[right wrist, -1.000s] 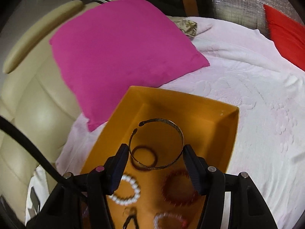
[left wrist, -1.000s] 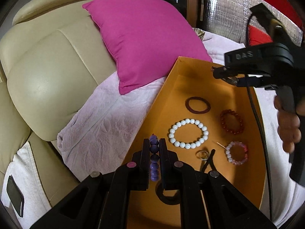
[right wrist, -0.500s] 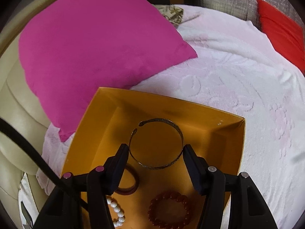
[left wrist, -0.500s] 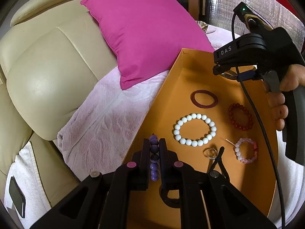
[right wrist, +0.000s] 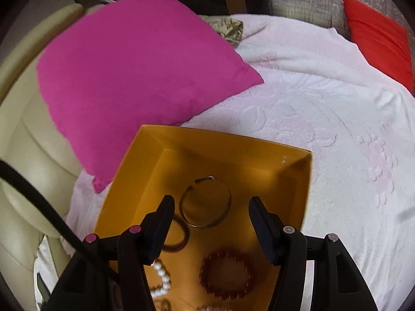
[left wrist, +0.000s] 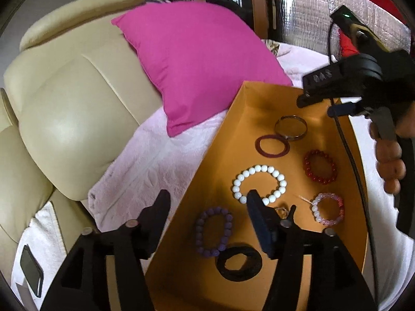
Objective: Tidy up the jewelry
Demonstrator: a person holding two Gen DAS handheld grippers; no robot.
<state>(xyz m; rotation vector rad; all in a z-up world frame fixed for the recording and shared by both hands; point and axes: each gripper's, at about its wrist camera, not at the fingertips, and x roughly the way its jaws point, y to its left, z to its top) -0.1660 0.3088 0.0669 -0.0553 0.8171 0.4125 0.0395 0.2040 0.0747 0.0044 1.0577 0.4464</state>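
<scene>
smooth metal bangle (right wrist: 206, 202) – round purple beaded bracelet (left wrist: 214, 232) – both flat in orange tray (left wrist: 220, 140).

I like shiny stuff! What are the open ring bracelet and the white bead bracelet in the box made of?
The open bangle looks like thin metal, brassy and shiny, catching light on its rim. The white bead bracelet seems to be smooth glossy beads, maybe stone, glass or plastic; each bead shows a highlight.

A pale pink textured blanket (right wrist: 324, 119) covers the cream sofa (left wrist: 67, 108) and fills the right half of the right wrist view. Directly on it lie an orange tray (right wrist: 223, 142) at lower centre, a magenta cushion (right wrist: 135, 72) at upper left touching the tray's far corner, and a red cushion (right wrist: 381, 39) at upper right. In the left wrist view a dark phone (left wrist: 31, 269) lies at the lower left edge on a white cloth (left wrist: 44, 228).
</scene>
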